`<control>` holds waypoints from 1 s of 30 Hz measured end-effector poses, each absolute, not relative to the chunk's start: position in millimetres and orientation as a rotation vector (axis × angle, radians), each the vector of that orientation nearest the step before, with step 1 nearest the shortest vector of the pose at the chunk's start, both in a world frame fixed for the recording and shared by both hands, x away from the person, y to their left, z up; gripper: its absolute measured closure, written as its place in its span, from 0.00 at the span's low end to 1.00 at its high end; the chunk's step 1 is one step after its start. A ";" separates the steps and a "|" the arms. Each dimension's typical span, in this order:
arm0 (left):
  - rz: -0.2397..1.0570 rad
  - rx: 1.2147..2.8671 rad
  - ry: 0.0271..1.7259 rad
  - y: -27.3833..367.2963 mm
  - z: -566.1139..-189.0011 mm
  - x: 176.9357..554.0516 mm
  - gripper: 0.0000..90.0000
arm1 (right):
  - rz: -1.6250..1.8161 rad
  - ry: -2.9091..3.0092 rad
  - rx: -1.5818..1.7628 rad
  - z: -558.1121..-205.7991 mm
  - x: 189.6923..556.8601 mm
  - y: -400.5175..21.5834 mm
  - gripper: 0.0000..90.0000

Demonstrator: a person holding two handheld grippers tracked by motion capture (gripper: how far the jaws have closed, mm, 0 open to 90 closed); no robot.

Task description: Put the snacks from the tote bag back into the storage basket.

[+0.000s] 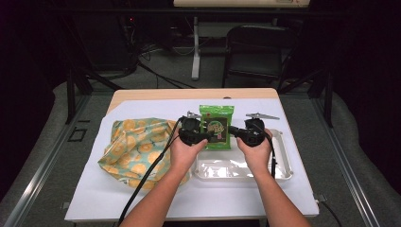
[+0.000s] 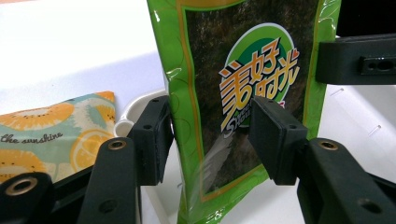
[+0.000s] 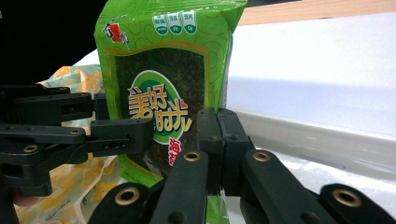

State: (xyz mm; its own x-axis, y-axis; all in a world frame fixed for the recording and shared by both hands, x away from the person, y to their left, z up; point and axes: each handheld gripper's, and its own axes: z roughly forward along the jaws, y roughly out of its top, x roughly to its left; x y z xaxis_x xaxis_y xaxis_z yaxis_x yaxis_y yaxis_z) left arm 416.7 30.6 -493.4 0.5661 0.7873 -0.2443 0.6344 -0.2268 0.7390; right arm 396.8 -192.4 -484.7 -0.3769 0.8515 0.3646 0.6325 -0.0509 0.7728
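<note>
While two grippers — left (image 1: 206, 134), right (image 1: 232, 131) — flank one snack packet (image 1: 216, 126).

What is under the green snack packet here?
The packet is held upright between the left gripper and right gripper. Below it lie the clear tray and white table cover. Its bottom edge is hidden, so I cannot tell whether it touches the tray.

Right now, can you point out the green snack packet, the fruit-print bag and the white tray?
green snack packet (image 1: 216, 126), high view, on its printed front.
fruit-print bag (image 1: 134, 147), high view, middle of the cloth.
white tray (image 1: 282, 161), high view, on its right rim.
</note>
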 end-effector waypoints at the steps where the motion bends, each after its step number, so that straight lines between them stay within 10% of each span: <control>1: 0.227 1.950 1.143 30.2 -493.6 416.8 0.55 | 1.398 1.990 1.604 -485.1 397.1 -192.6 1.00; 30: 0.181 1.998 1.214 21.2 -512.8 428.5 0.57 | 1.311 2.027 1.725 -508.5 412.3 -199.1 1.00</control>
